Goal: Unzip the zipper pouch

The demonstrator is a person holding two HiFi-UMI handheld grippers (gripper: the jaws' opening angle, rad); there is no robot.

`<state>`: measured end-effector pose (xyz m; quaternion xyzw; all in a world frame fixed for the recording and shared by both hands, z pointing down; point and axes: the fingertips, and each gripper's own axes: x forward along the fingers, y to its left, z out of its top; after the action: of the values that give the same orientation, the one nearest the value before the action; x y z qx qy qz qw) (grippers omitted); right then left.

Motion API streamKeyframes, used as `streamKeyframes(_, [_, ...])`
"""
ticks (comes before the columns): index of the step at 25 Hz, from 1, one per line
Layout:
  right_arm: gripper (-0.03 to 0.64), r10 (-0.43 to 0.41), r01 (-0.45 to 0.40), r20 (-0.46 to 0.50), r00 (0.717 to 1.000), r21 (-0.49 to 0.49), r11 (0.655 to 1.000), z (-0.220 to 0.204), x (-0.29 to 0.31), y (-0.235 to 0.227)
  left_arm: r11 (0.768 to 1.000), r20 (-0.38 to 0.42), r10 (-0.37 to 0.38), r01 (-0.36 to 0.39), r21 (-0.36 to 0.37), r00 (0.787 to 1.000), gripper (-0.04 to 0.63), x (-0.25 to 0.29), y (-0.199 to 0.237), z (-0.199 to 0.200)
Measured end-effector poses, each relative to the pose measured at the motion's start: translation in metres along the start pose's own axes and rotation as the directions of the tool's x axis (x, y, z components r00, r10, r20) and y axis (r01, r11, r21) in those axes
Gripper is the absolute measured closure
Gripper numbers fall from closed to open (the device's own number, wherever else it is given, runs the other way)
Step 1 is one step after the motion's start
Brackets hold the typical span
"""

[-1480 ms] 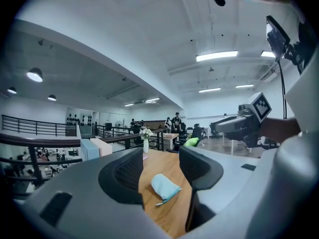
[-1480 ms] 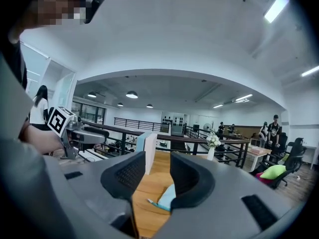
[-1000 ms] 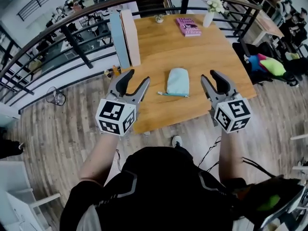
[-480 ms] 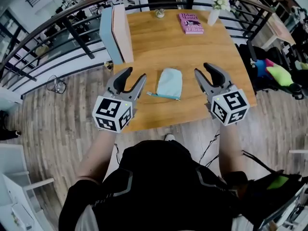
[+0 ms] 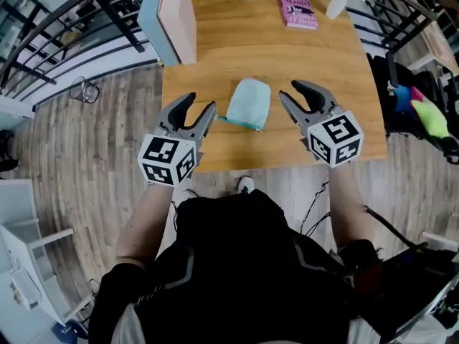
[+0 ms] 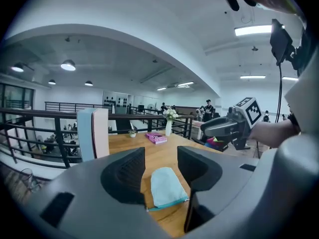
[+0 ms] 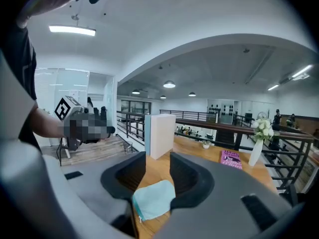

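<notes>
A pale mint zipper pouch [image 5: 249, 103] lies flat on the wooden table [image 5: 337, 84], its teal zipper edge toward me. It is apart from both grippers. My left gripper [image 5: 200, 102] hovers over the table's near edge just left of the pouch; its jaws have just been closing a little and stand open with nothing between them. My right gripper [image 5: 290, 92] is open just right of the pouch. The left gripper view shows the pouch [image 6: 167, 187] ahead beyond the jaws, and the right gripper view shows the pouch [image 7: 152, 199] low between its jaws, untouched.
A pink book [image 5: 297, 9] and a white vase with flowers [image 5: 338, 2] sit at the table's far right. A tall blue-and-pink upright box [image 5: 168, 16] stands at the far left. A dark railing [image 5: 115, 13] runs behind the table. Bright-coloured items [image 5: 423, 110] lie off its right side.
Both grippers have come down and forward, closer to the pouch on either side. The pouch has not moved on the table.
</notes>
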<state>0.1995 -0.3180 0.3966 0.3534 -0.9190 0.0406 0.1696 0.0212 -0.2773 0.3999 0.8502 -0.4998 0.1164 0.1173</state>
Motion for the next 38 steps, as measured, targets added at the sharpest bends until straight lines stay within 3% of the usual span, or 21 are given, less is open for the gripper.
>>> streamKeyframes(9, [0.456, 0.197, -0.201, -0.181, 0.963, -0.004, 0.98, -0.094, 0.05, 0.022, 0.996, -0.1, 0.001, -0.01, -0.088, 0.995, 0.383, 0.015, -0.008, -0.075])
streamKeyframes(15, [0.456, 0.288, -0.311, -0.34, 0.895, -0.014, 0.95, -0.167, 0.076, 0.033, 0.99, -0.174, -0.024, -0.001, -0.142, 0.984, 0.393, 0.03, -0.014, -0.124])
streamKeyframes(23, [0.469, 0.375, -0.423, -0.484, 0.79, 0.012, 0.906, -0.245, 0.093, 0.041, 0.986, -0.266, -0.043, -0.002, -0.169, 0.963, 0.411, 0.041, -0.03, -0.176])
streamKeyframes(28, [0.459, 0.412, -0.491, -0.518, 0.75, -0.018, 0.871, -0.268, 0.098, 0.05, 0.978, -0.299, -0.065, 0.002, -0.206, 0.952, 0.411, 0.045, -0.032, -0.2])
streamKeyframes(38, [0.472, 0.45, -0.547, -0.541, 0.711, -0.022, 0.837, -0.283, 0.106, 0.06, 0.971, -0.326, -0.135, 0.059, -0.233, 0.936, 0.411, 0.059, -0.044, -0.22])
